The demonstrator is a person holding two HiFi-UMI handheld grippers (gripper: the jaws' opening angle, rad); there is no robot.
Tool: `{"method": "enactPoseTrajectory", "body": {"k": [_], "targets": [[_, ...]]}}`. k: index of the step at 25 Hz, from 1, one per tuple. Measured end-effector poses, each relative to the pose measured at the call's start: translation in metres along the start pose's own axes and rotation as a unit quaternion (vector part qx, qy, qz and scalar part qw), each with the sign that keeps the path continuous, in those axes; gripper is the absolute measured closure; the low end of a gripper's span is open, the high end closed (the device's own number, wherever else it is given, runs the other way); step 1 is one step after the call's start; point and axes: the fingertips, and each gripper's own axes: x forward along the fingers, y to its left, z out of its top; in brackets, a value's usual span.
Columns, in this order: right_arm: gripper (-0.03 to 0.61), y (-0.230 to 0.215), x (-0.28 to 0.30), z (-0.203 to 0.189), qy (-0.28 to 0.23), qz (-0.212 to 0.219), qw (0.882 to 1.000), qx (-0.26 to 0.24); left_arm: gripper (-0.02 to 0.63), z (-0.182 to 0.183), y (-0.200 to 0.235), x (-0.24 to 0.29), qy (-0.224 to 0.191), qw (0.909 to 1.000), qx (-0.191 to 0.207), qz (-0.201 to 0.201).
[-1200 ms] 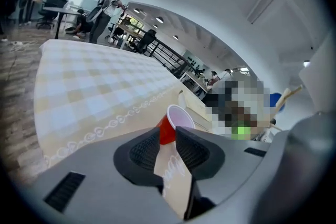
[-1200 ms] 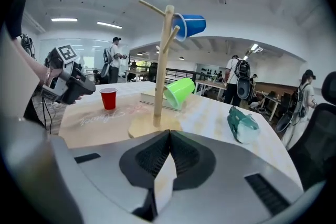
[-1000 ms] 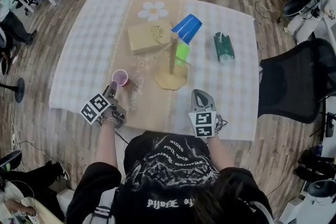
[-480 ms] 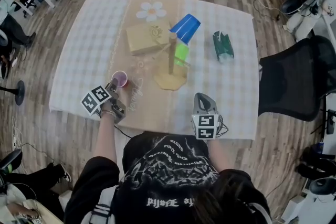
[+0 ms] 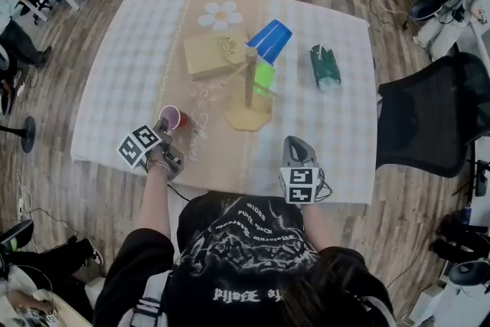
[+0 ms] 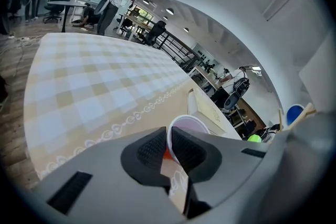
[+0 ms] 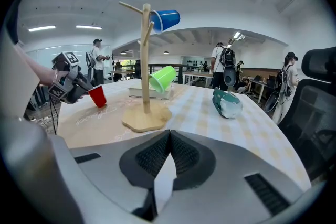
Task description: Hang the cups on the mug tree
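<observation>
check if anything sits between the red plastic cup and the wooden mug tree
Nothing visible does: only tablecloth lies between the red plastic cup and the wooden mug tree; the flat tan box lies farther back.

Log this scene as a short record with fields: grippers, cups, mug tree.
left gripper: jaws have just been closing, pads now on the red cup at its rim
right gripper: shut, empty
mug tree: upright, mid-table
blue cup: hung on the tree
green cup: hung on the tree
not yet hung: red cup
</observation>
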Motion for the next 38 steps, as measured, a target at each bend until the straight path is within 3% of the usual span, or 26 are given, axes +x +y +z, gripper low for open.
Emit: {"method": "enactPoseTrajectory", "body": {"k": [6,11,15,26,38], "targets": [[0.571,0.002,-0.003,-0.007,0.004,0.003,1.0,0.007,0.568,0.0,-0.001,-0.002,-0.011,0.9999,-0.008,-0.008],[0.571,0.004,-0.005,-0.009,0.001,0.005,1.0,0.014,0.571,0.001,-0.02,-0.006,-0.024,0.9991,0.022,-0.028],[0.571,0.005,-0.007,-0.009,0.003,0.007,1.0,0.013,0.571,0.005,-0.039,-0.011,-0.033,0.9966,0.069,-0.031],[0.571,0.006,-0.011,-0.012,0.002,0.004,1.0,0.019,0.571,0.007,-0.098,-0.02,-0.058,0.9771,0.201,-0.038],[0.571,0.012,-0.012,-0.017,0.011,0.0,1.0,0.025,0.572,0.03,-0.151,-0.04,-0.115,0.9613,0.242,-0.063]]}}
